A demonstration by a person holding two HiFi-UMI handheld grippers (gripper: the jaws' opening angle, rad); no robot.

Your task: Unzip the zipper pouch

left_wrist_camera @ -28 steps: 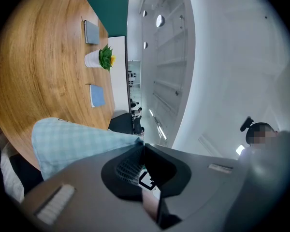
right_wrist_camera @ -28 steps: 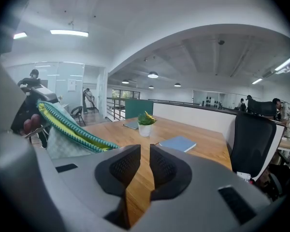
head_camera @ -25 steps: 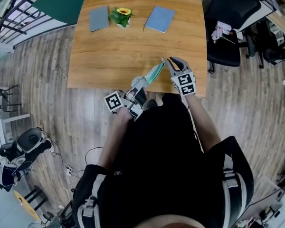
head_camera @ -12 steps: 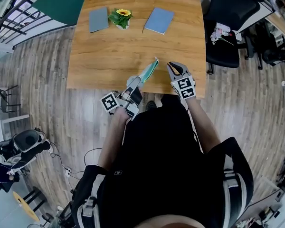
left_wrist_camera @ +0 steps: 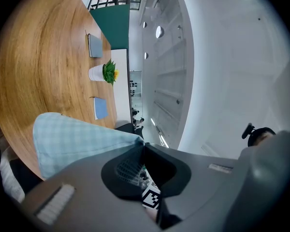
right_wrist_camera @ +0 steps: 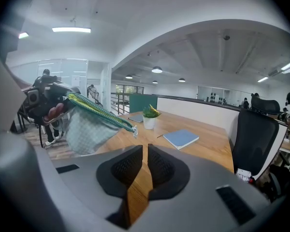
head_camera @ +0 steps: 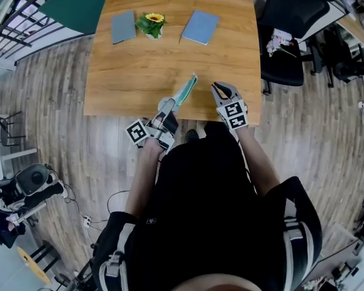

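A pale green checked zipper pouch (head_camera: 185, 91) hangs over the near edge of the wooden table (head_camera: 133, 71). My left gripper (head_camera: 168, 105) is shut on its lower end. The left gripper view shows the cloth (left_wrist_camera: 72, 141) pinched where the two jaws of that gripper (left_wrist_camera: 142, 147) meet. In the right gripper view the pouch (right_wrist_camera: 87, 124) sits at upper left, its green zipper (right_wrist_camera: 101, 111) running to a small pull (right_wrist_camera: 134, 130). My right gripper (head_camera: 218, 90) is beside the pouch's far end and apart from it. Its jaws (right_wrist_camera: 145, 151) show a narrow slit with nothing in it.
At the far side of the table lie a grey notebook (head_camera: 123, 26), a potted sunflower (head_camera: 150, 23) and a blue notebook (head_camera: 200, 26). A black office chair (head_camera: 285, 47) stands off the table's right side. The person's body fills the foreground.
One second ago my right gripper's tips were at the pouch's far end. Now they are clear of it, to its right. The pouch, still in my left gripper, has shifted slightly left.
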